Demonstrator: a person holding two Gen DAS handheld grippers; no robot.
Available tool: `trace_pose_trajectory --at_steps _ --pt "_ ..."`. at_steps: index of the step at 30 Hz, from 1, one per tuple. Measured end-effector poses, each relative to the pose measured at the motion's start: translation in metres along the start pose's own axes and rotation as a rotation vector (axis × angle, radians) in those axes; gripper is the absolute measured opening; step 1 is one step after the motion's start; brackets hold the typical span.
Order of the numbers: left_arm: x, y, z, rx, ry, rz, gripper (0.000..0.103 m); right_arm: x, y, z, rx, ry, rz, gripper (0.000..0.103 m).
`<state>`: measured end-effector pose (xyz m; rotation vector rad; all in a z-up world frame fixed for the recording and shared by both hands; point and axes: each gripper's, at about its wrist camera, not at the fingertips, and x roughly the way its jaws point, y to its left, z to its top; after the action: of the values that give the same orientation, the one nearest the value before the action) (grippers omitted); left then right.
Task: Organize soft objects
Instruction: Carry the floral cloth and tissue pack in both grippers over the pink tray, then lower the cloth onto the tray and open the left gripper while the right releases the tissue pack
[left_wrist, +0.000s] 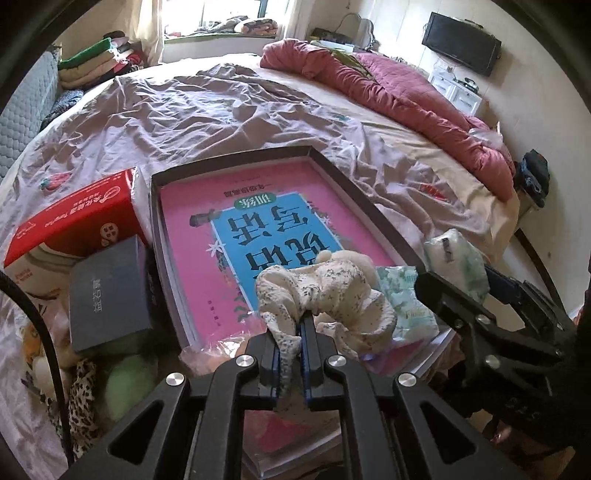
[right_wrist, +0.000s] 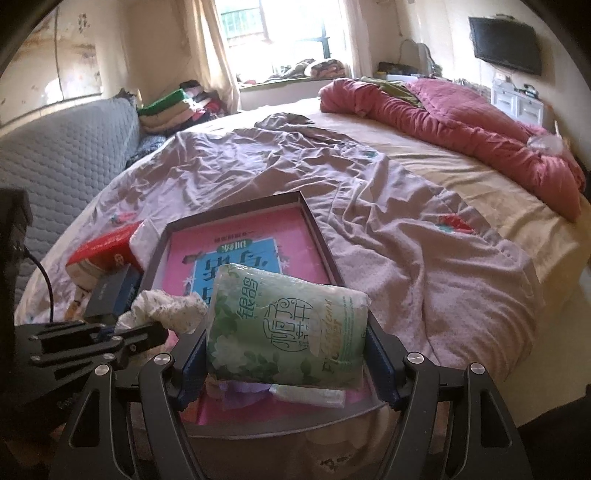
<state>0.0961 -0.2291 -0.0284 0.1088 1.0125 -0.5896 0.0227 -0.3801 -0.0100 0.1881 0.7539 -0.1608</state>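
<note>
My left gripper (left_wrist: 295, 326) is shut on a cream floral scrunchie (left_wrist: 332, 291), which bunches up above its fingers over the near end of a dark tray (left_wrist: 229, 158). A pink book (left_wrist: 207, 229) lies in the tray. My right gripper (right_wrist: 286, 345) is shut on a green tissue pack (right_wrist: 288, 332), pressed between both pads just above the tray's near edge. The left wrist view shows that pack (left_wrist: 456, 266) at the right, with the right gripper (left_wrist: 461, 282) beneath it. A second tissue pack (left_wrist: 406, 302) lies in the tray beside the scrunchie. In the right wrist view, the left gripper (right_wrist: 157, 328) and scrunchie (right_wrist: 166, 306) are at the left.
A red box (left_wrist: 77, 221) and a dark grey box (left_wrist: 110, 295) sit left of the tray. Leopard cloth (left_wrist: 83, 402) and a green plush ball (left_wrist: 127, 384) lie below them. A crumpled mauve sheet (right_wrist: 369, 206) covers the bed, with a red quilt (right_wrist: 461, 125) at the far right.
</note>
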Motion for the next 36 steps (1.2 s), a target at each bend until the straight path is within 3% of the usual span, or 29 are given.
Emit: trace_pose_trajectory --at_steps 12,21,25,36 --pt "0.006 0.013 -0.001 -0.032 0.028 -0.068 0.024 0.021 0.007 0.005 0.001 0.054 -0.021 0.075" --pt "0.008 0.009 -0.001 -0.022 0.011 -0.055 0.034 0.030 0.005 0.006 0.017 0.069 -0.015 0.075" --pt "0.009 0.012 -0.001 -0.049 -0.002 -0.053 0.043 0.033 0.003 0.004 0.027 0.076 -0.017 0.075" --pt "0.002 0.018 0.003 -0.064 -0.021 -0.056 0.048 0.038 0.004 0.002 0.036 0.079 -0.004 0.076"
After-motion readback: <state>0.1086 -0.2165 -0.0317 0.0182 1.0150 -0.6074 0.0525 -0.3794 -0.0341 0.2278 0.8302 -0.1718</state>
